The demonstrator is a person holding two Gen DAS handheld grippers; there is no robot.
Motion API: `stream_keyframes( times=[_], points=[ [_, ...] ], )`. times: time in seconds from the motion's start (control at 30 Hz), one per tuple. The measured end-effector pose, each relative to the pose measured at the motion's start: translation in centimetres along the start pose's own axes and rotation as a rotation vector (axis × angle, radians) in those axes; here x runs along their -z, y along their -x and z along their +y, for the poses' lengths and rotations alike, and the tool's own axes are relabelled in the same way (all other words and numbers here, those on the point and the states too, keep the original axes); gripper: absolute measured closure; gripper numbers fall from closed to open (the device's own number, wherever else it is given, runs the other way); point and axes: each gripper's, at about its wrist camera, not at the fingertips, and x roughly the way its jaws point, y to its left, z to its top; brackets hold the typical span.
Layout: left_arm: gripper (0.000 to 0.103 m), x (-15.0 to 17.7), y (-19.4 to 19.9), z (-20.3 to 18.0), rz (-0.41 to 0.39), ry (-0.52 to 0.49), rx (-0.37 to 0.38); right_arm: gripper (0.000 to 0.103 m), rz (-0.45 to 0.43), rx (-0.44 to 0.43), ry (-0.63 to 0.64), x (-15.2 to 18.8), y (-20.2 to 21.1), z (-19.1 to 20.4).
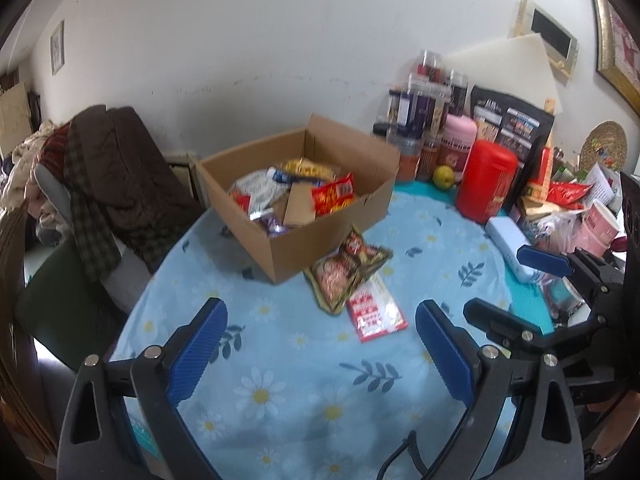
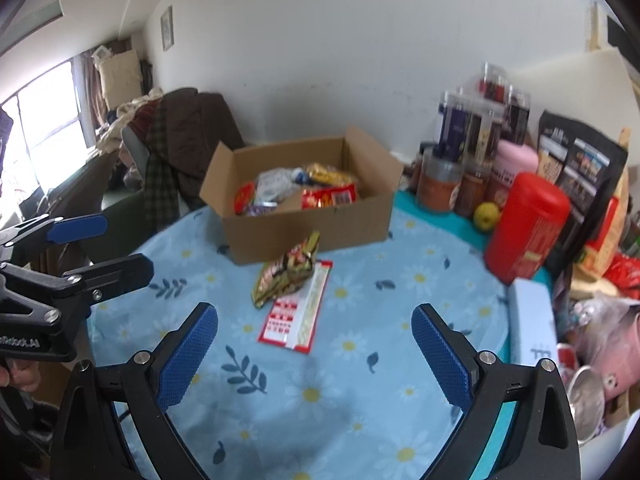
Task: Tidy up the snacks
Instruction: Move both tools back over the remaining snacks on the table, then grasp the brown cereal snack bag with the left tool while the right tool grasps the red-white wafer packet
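Both claws hang side by side above the near part of the bench (image 1: 280, 360), the left claw (image 1: 320, 344) and the right claw (image 2: 316, 348) each spread wide with nothing between the blue pads, tilted down toward the flowered cloth. Motion blur smears the print on the wrappers, and the clutter of jars (image 2: 460, 152) along the wall is hard to sort out. The open cardboard box (image 1: 320, 240) holds a heap of snack packets, while a brown snack bag (image 1: 348, 272) lies just in front of it, overlapping a flat red-and-white packet (image 1: 376, 312).
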Motion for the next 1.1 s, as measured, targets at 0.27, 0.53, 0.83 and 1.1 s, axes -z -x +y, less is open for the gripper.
stream_keyframes(
  times=[0.27, 0.53, 0.83, 1.1],
  points=[
    [0.006, 2.1, -3.4, 2.0, 0.092, 0.078, 0.011, 0.004, 0.075, -0.010, 0.034, 0.9, -3.6, 0.7],
    [0.006, 3.4, -6.2, 4.4, 0.130, 0.128, -0.015, 0.004, 0.153, -0.030, 0.069, 0.9, -8.4, 1.7],
    [0.006, 3.6, -8.6, 7.1, 0.162, 0.213, -0.040, 0.005, 0.218, -0.018, 0.124, 0.7, -13.9, 2.8],
    [0.006, 2.8, -9.5, 7.0, 0.167, 0.204, -0.039, 0.045, 0.279, -0.029, 0.095, 1.0, -16.5, 1.8]
  ],
)
